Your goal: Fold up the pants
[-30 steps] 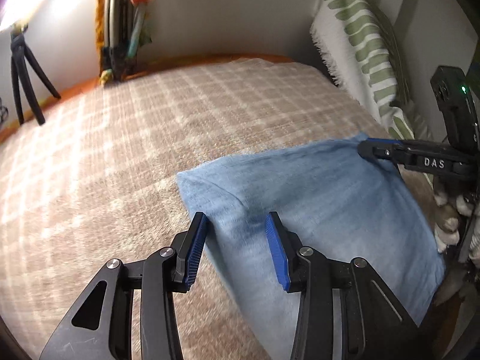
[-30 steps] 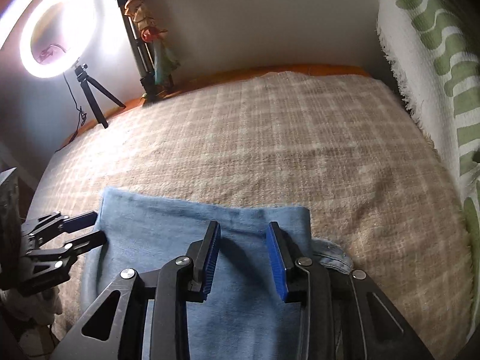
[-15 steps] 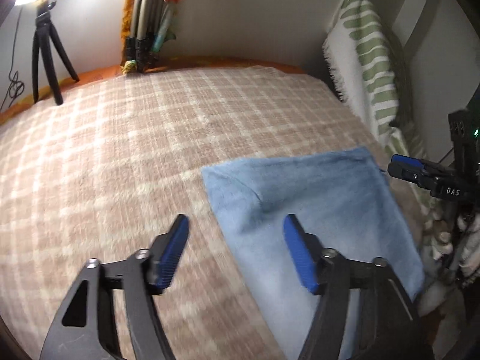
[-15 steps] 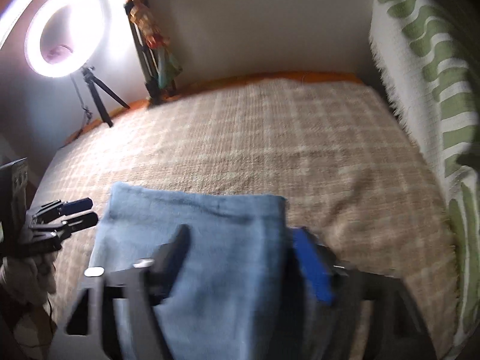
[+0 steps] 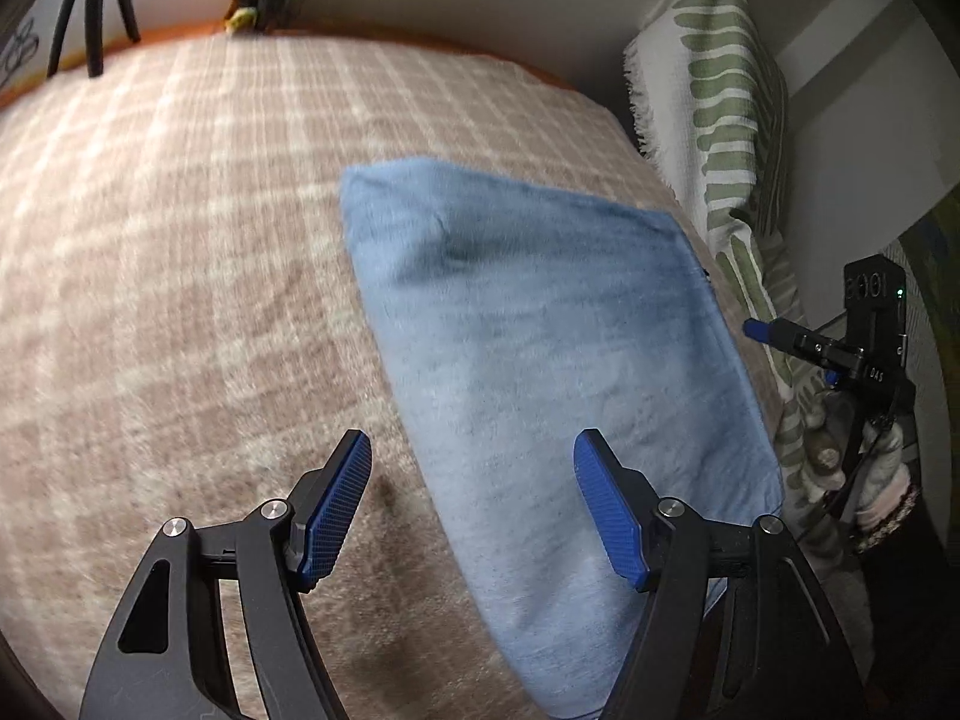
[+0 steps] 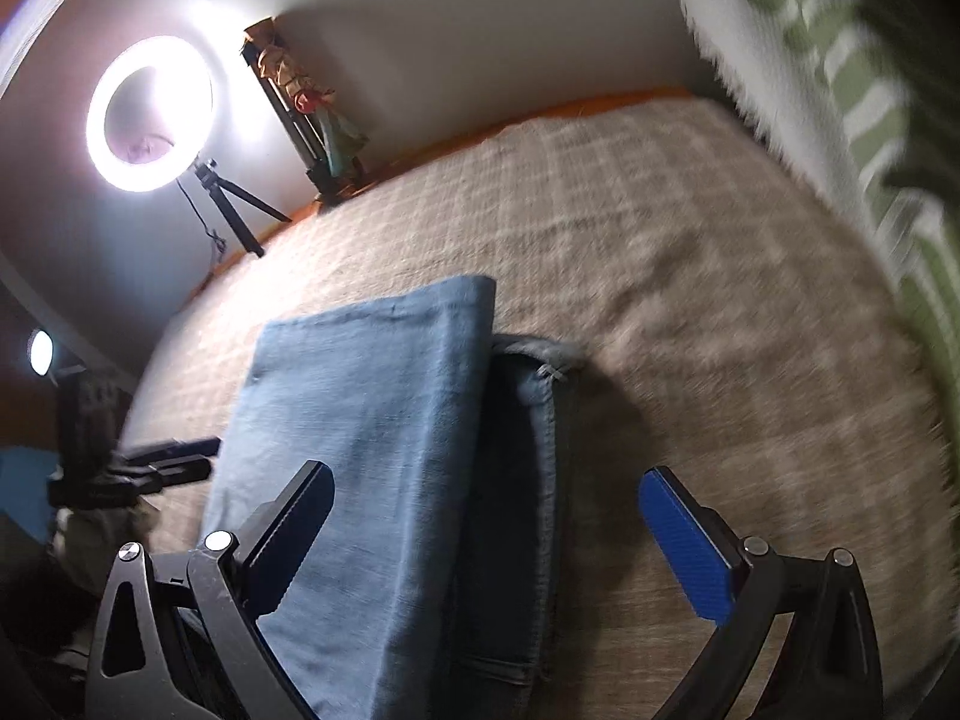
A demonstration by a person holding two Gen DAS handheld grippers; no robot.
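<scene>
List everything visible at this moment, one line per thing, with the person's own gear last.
pants: one, blue denim, folded flat on the blanket.
plaid blanket: one, tan and cream, covering the bed.
leaf-print throw: one, white and green, at the bed's right edge.
ring light: one, white, lit, on a black tripod at the far left.
figurine stand: one, dark with orange and teal, against the far wall.
left tongs: one, black with blue pads, open over the pants' edge.
right tongs: one, same build, jaws opening, not pressing the pants between them.

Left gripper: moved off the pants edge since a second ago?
Yes. The left gripper has pulled back from the folded pants, whose left edge it straddled; more plaid blanket now shows ahead of its open fingers.
</scene>
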